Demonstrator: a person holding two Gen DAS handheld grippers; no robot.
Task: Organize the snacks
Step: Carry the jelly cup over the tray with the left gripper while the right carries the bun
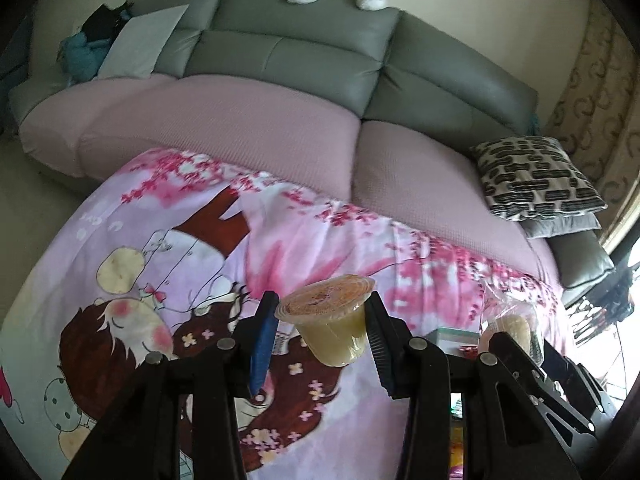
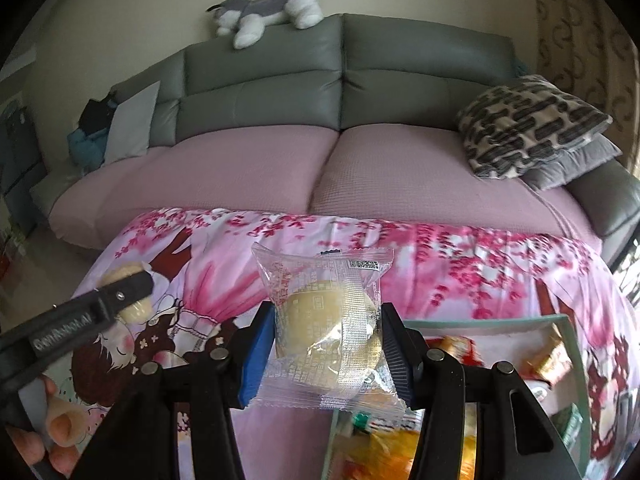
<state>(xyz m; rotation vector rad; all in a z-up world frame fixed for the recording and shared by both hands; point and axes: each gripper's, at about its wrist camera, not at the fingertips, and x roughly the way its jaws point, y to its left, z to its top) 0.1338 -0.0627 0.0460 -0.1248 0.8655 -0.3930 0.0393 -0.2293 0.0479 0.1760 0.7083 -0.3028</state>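
Left gripper (image 1: 322, 318) holds jelly cup (image 1: 330, 318); right gripper (image 2: 328, 334) clamps wrapped cake (image 2: 326, 320). "GenRobot.AI" on left gripper. Cartoon cloth (image 2: 440, 276) beneath, sofa (image 2: 344, 80) beyond.

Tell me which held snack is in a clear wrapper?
The round pastry in the right tool. The left tool holds a lidded jelly cup instead.

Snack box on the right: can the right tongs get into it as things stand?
Probably yes to reach, but not to pick. The box lies open just below and right of the right tongs, nothing between. The tongs are already shut on a wrapped pastry, so they can drop it in, not grab anything.
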